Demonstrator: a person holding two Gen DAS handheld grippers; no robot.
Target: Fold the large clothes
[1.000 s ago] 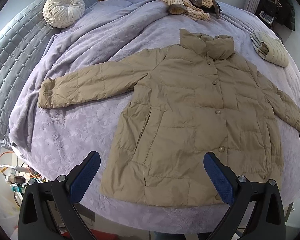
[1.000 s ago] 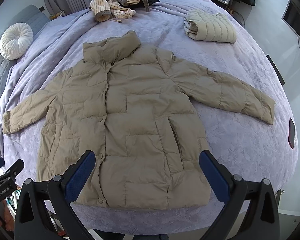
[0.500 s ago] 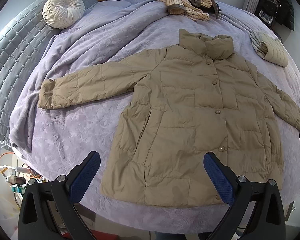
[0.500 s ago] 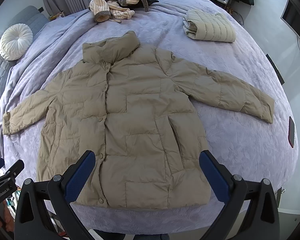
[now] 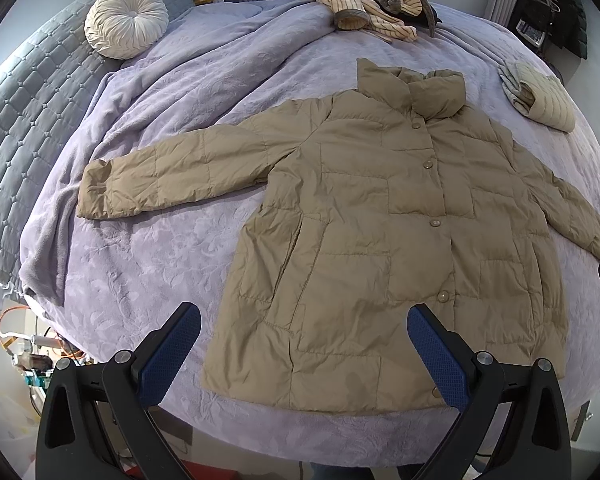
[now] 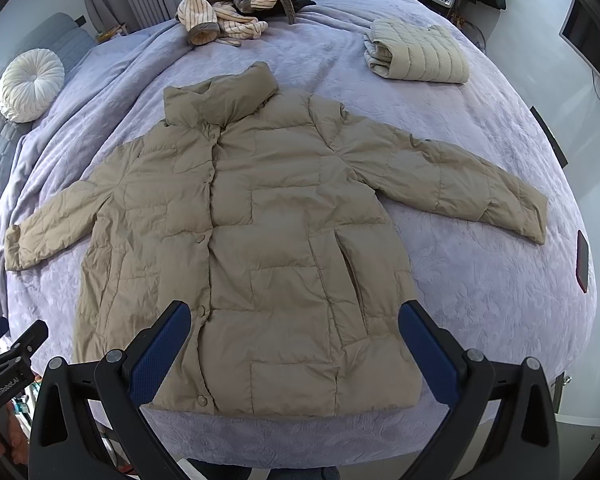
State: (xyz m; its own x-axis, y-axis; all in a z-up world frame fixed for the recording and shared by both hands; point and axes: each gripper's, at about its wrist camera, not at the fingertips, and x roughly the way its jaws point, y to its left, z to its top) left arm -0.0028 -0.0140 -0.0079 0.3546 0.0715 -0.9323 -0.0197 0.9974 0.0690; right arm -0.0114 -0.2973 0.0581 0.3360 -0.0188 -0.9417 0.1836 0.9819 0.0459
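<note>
1. A tan quilted puffer jacket (image 5: 384,236) is lying flat and front-up on a lavender bedspread (image 5: 148,248), buttoned down the middle, with its hem running just inside the near edge of the bed.
2. Both sleeves are stretching out to the sides; in the right wrist view the jacket (image 6: 260,240) is showing one cuff near the right side of the bed and the other cuff toward the left edge.
3. The stand-up collar is pointing toward the far side of the bed, and a slit pocket is showing on each front panel.
4. The left gripper (image 5: 300,344) is hovering above the near edge of the bed with its blue-padded fingers spread wide, holding nothing and touching no cloth.
5. The right gripper (image 6: 296,340) is hanging over the hem area in the same way, its jaws wide apart and empty.
6. The left gripper's black body is also peeking into the lower left corner of the right wrist view, beside the bed.
7. A folded cream quilted garment (image 6: 416,56) is sitting near the far right of the bedspread (image 6: 480,280), well apart from the jacket.
8. A heap of striped beige clothing (image 6: 236,4) is resting at the far edge, beyond the collar.
9. A round white pleated cushion (image 5: 126,22) is lying on the grey quilted cover (image 5: 28,112) at the far left.
10. A dark red flat object (image 6: 582,260), too small to identify, is sitting at the right edge of the bed.
</note>
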